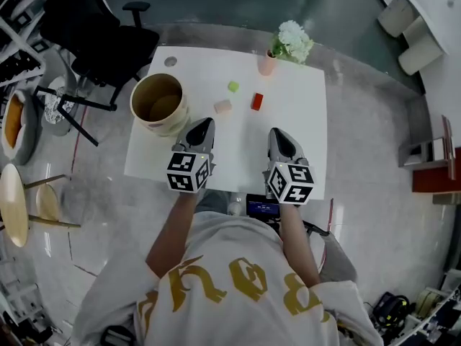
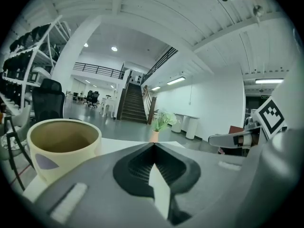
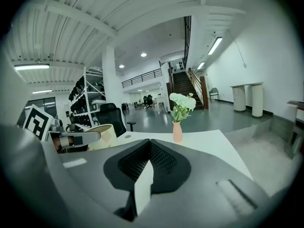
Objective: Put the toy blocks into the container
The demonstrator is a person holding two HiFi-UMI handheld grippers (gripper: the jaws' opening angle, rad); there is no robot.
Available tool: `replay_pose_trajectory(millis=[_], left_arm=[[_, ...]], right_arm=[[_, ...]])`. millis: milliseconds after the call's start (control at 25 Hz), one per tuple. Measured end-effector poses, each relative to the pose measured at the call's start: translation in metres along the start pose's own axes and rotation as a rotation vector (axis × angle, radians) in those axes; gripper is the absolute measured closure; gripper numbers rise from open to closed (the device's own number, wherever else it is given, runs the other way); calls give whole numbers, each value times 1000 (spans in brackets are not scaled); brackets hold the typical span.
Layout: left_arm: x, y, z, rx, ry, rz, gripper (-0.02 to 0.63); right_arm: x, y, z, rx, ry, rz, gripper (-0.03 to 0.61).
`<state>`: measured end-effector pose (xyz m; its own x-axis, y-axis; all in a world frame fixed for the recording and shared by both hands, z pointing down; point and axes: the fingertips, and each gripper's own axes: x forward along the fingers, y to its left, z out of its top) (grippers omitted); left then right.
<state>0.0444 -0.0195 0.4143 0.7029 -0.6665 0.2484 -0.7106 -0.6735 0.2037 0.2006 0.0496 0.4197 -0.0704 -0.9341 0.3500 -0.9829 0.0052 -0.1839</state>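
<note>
Three toy blocks lie on the white table (image 1: pixel 302 121): a green one (image 1: pixel 233 86), a red one (image 1: pixel 256 101) and a beige one (image 1: pixel 222 106). The round cream container (image 1: pixel 159 104) (image 2: pixel 61 144) (image 3: pixel 100 136) stands at the table's left edge, with nothing visible inside. My left gripper (image 1: pixel 202 130) (image 2: pixel 154 144) hovers over the near part of the table, right of the container, shut and empty. My right gripper (image 1: pixel 279 137) (image 3: pixel 149 140) hangs beside it, shut and empty. The blocks are hidden behind the jaws in both gripper views.
A pink vase with white flowers (image 1: pixel 285 47) (image 3: pixel 178 114) (image 2: pixel 160 125) stands at the table's far edge. A grey round disc (image 1: pixel 170 61) lies at the far left corner. A black office chair (image 1: pixel 97 31) and wooden stools (image 1: pixel 21 200) stand to the left.
</note>
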Motion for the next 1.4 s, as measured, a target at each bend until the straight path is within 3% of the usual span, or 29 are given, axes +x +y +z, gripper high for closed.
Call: replay_pose_trajectory(millis=[80,320,1400], left_arm=[[1,2,-2,0,4,16,614],[11,5,-13,23,64,19,612],[100,21,-68,2,245,-95,614]], right_arm=[[3,-1,-4,6,9,4,552],[13,-2,-14,5,47,7,440],[104,-38,-56,80,231,-40,433]])
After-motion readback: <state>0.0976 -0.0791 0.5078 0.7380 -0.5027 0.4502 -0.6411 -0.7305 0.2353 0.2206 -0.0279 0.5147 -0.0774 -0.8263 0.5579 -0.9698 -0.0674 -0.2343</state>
